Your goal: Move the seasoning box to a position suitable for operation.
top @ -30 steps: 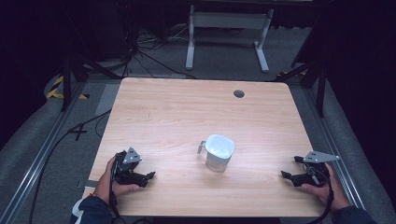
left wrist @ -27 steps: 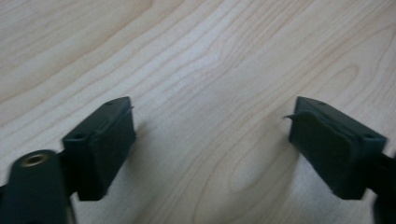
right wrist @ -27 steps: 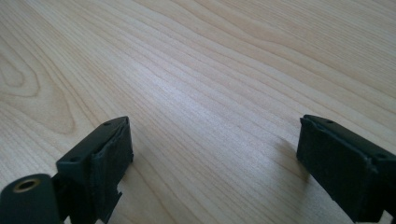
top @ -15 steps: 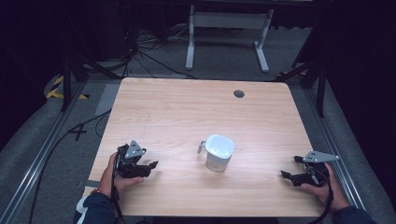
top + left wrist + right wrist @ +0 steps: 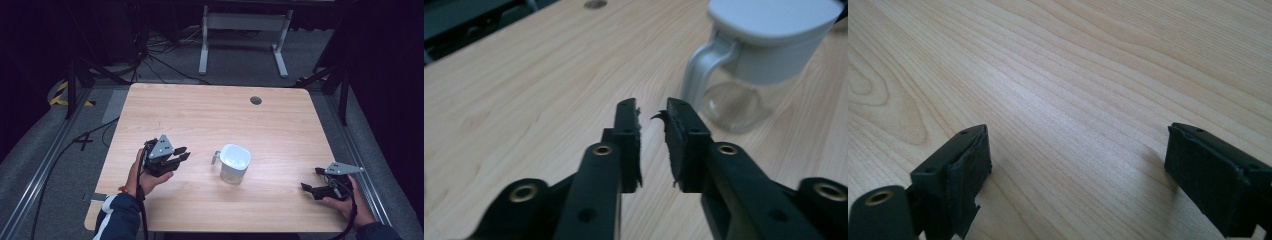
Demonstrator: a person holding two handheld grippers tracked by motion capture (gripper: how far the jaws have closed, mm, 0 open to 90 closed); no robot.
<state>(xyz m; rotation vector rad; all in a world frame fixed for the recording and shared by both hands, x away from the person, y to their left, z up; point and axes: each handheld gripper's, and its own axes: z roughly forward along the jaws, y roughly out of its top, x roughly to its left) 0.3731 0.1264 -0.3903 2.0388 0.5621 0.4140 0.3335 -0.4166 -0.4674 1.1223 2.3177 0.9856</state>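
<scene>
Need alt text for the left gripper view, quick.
The left gripper, jaws nearly closed on nothing after just closing, points at the handle of a clear jug with a white lid on a wooden table.

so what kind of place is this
Probably a lab or studio set up for recording. A bare wooden table with a cable hole stands on grey carpet amid dark surroundings, loose cables trail over the floor behind it, and yellow-black hazard tape marks the floor.

Your jug [image 5: 234, 163] stands upright near the middle of the desk [image 5: 210, 115], a little toward your side. Its body is clear, its lid white and rounded-square. A pale grey handle [image 5: 216, 156] points toward your left, and nothing touches it.
</scene>
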